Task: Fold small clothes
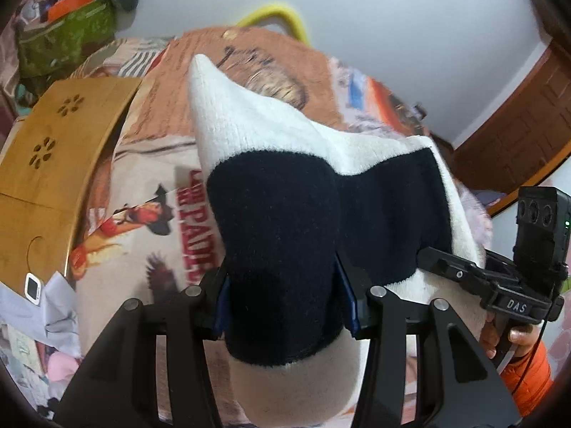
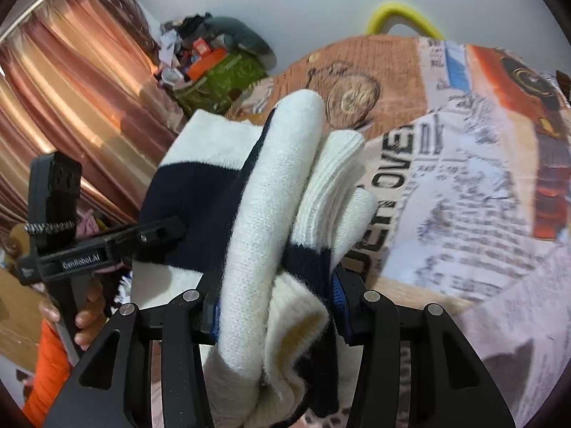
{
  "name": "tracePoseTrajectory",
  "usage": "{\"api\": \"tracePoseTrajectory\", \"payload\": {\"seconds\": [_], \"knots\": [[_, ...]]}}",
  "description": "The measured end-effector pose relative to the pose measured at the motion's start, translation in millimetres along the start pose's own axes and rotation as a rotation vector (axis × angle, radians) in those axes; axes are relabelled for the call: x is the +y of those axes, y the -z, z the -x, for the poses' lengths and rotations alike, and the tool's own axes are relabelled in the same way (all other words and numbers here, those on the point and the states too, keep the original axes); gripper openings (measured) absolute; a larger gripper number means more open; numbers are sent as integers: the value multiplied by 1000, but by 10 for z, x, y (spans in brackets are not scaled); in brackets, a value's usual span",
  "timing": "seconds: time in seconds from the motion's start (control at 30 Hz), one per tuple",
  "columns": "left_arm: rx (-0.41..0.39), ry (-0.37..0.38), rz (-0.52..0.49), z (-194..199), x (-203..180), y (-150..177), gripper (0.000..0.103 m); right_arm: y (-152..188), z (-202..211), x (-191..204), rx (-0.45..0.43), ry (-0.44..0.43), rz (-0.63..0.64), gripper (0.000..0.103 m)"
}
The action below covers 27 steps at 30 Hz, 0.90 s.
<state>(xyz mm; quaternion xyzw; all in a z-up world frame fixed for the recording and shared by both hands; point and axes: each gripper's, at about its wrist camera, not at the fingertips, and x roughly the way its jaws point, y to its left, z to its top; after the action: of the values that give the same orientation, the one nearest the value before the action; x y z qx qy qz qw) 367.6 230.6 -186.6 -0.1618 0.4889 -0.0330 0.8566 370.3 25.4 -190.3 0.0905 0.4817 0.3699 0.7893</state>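
Observation:
A knitted white garment with broad navy bands (image 1: pixel 278 214) hangs lifted above the bed, stretched between both grippers. My left gripper (image 1: pixel 282 299) is shut on a navy part of it, the blue pads pressing in from both sides. My right gripper (image 2: pixel 274 306) is shut on a bunched white and navy edge (image 2: pixel 271 185), with several folded layers between the pads. Each wrist view shows the other gripper clamped on the cloth: the right one (image 1: pixel 464 274) at the right, the left one (image 2: pixel 142 237) at the left. A hand in an orange sleeve (image 2: pixel 46 367) holds each tool.
Below lies a bedspread (image 1: pixel 142 164) with newspaper and poster prints. A wooden lap table (image 1: pixel 53 164) stands at its left, with a small white device (image 1: pixel 33 289) beside it. A green bag (image 1: pixel 64 32) with clutter sits by the wall, pink curtains (image 2: pixel 71 107) further left, a brown door (image 1: pixel 517 135) right.

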Motion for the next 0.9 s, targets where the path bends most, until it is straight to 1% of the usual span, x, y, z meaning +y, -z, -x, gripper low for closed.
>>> {"api": "tracePoseTrajectory", "payload": {"seconds": [0.13,0.2,0.3,0.33,0.4,0.5,0.57,0.63,0.73,0.83,0.9], "knots": [[62,-41,-15,-390,204,63,49,34,-324,-129,63,38,-14,45],[65,-49,-16,-525,283,109,51,44,-379,-173,77,67,4,49],[52,-19,20,-609,377,122,54,42,-380,-203,102,85,41,56],[47,-16,24,-600,383,118,55,47,-360,-176,104,98,56,56],[38,-41,16,-561,366,133,55,39,-297,-128,101,126,94,57],[2,-127,-32,-400,249,131,55,21,-130,-13,63,180,164,57],[-33,-154,-91,-235,113,156,55,9,11,71,14,214,205,57],[-72,-162,-124,-102,0,186,55,-8,159,129,-37,219,222,57],[-113,-134,-171,62,-207,274,55,-20,313,276,-95,208,263,57],[-110,-124,-200,56,-363,381,56,39,309,427,-94,183,297,57],[-74,-140,-205,-68,-416,468,56,112,233,466,-76,189,320,57]]}}
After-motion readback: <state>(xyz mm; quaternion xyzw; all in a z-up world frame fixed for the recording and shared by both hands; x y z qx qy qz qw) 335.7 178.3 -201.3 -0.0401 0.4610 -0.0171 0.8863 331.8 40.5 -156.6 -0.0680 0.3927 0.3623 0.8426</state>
